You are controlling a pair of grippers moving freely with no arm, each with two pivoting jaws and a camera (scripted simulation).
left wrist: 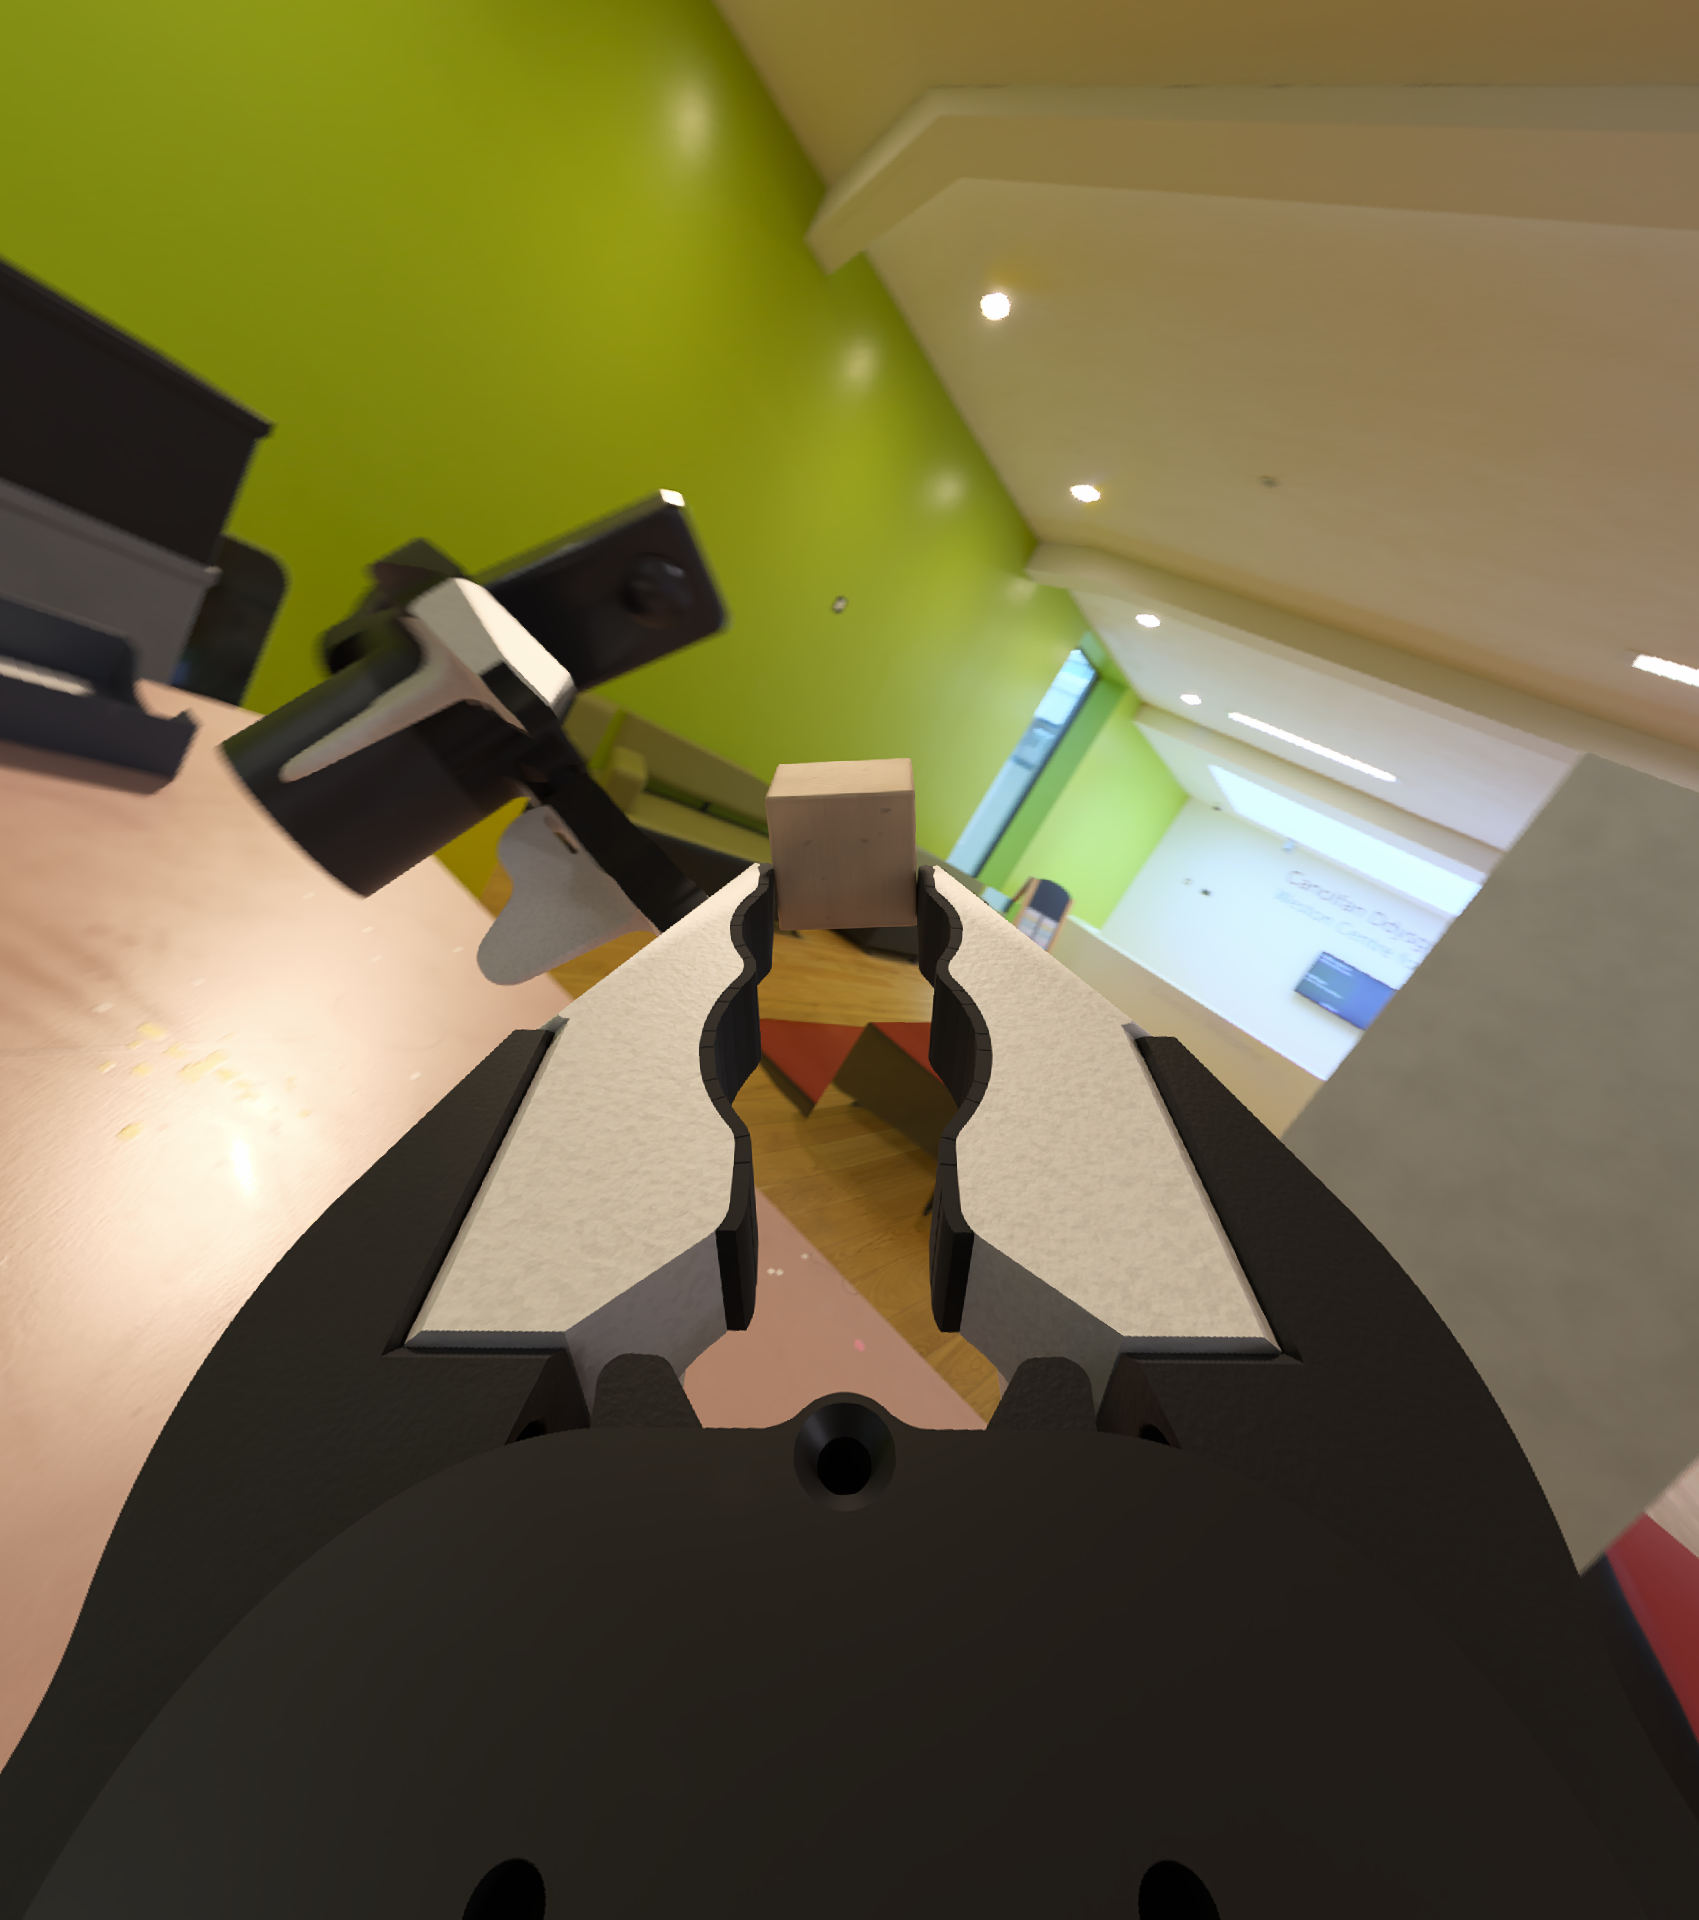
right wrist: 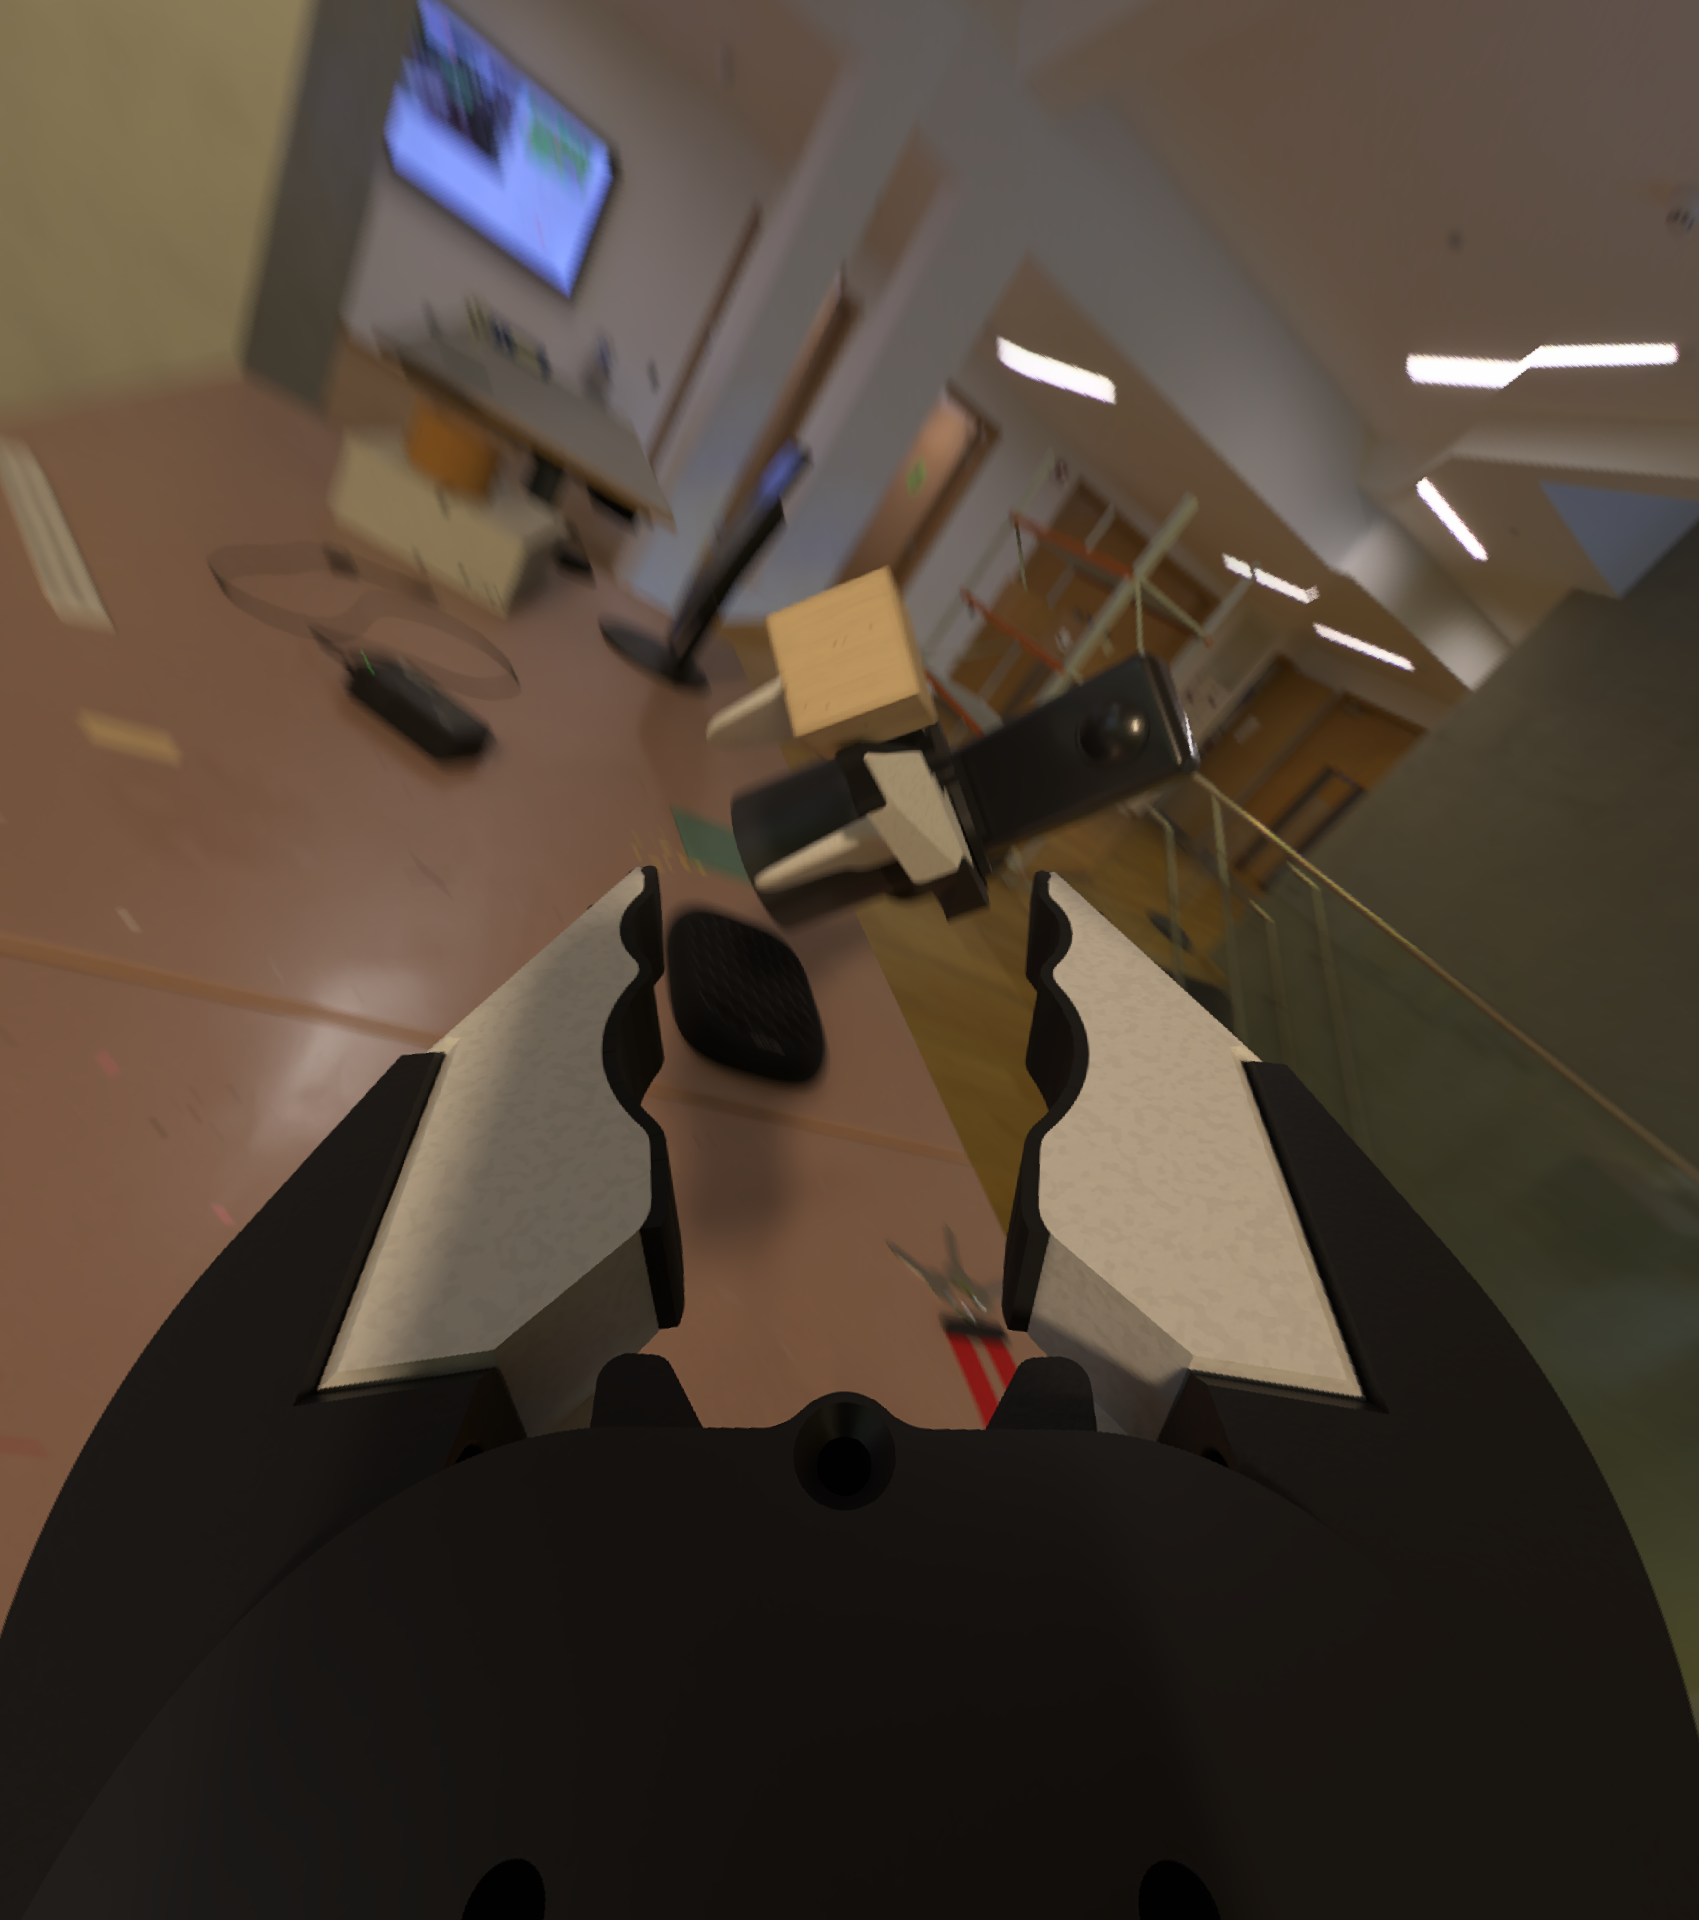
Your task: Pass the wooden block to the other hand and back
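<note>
My left gripper (left wrist: 843,878) is shut on the wooden block (left wrist: 842,854), a pale cube pinched at its lower half between the fingertips, held in the air. In the right wrist view the same block (right wrist: 850,660) shows ahead and above, held by the left gripper (right wrist: 829,727). My right gripper (right wrist: 845,894) is open and empty, its jaws wide apart, a short way below and short of the block. In the left wrist view the right gripper (left wrist: 554,914) hangs to the left of the block, apart from it.
A pinkish table top (left wrist: 97,1039) lies at the left below the grippers. A black oval object (right wrist: 746,997) and a small black box (right wrist: 419,707) lie on the surface (right wrist: 201,831). A grey slab (left wrist: 1572,1143) stands at the right.
</note>
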